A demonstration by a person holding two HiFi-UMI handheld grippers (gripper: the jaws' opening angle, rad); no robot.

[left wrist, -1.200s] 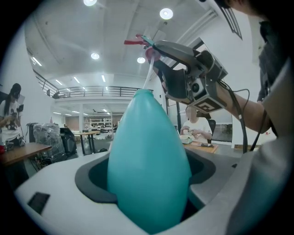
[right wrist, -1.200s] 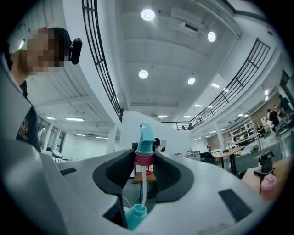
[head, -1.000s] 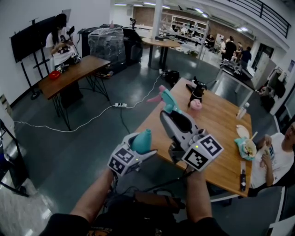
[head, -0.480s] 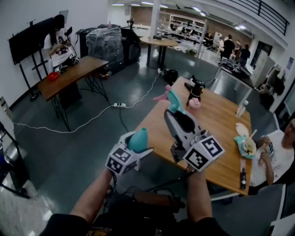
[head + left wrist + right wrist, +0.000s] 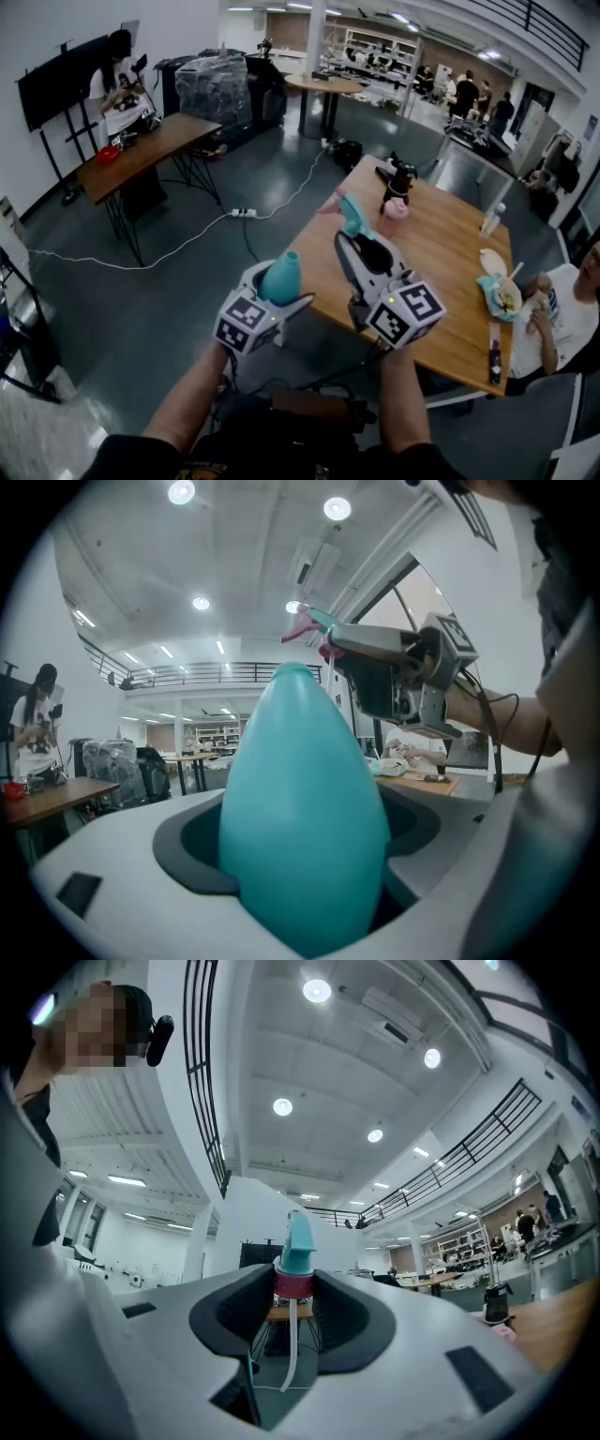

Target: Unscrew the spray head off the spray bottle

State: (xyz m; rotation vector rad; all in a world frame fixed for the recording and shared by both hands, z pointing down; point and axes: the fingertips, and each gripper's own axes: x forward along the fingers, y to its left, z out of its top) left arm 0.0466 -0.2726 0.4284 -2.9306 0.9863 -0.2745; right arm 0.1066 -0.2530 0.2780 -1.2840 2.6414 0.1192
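Wooden table: seen beyond and below the right gripper; a pink object and a black object are set on it past the gripper's tips
Seated person: placed at the table, to the right of the right gripper
Power strip: laid on the floor ahead of the left gripper, joined to a white cable
Left gripper: clenched on the teal bottle, whose rounded body fills the jaws
Right gripper: jaws partly closed and clamped on the pink collar of the spray head; a dip tube is seen hanging below the collar
Spray head: held off the bottle, ahead and to the right of the left gripper
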